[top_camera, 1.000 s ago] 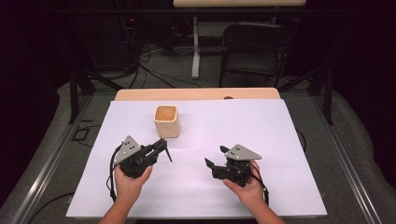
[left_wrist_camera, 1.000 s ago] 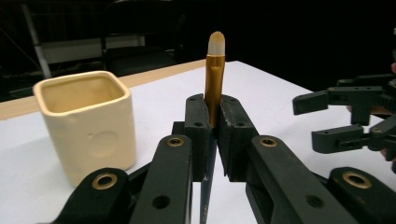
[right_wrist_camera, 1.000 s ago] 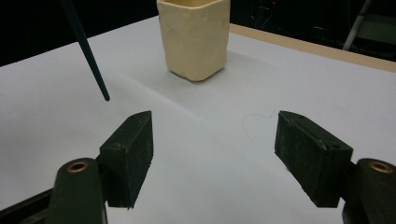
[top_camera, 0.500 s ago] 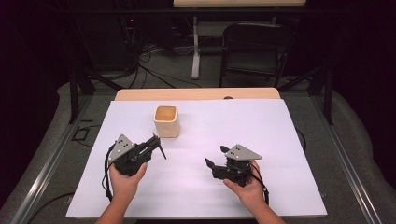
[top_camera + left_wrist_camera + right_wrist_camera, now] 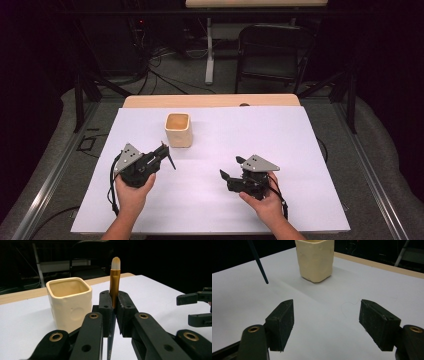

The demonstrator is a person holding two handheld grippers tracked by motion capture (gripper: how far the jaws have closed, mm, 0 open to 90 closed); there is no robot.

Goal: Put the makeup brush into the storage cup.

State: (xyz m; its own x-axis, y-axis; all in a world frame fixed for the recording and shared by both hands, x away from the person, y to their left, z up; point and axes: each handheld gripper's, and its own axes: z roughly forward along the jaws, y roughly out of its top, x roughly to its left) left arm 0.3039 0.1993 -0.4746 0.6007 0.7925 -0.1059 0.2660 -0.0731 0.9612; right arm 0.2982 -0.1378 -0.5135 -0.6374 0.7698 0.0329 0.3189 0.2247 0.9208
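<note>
My left hand-held gripper clamps a slim brush with gold ferrule, pale bristle tip and dark handle, while my right hand-held gripper gapes empty.

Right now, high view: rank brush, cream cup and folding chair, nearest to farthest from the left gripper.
1. Brush: clamped in the left gripper's shut jaws, handle end pointing down.
2. Cream cup: just beyond it, toward the table's far edge.
3. Folding chair: off the table, on the floor behind, to the right.
</note>
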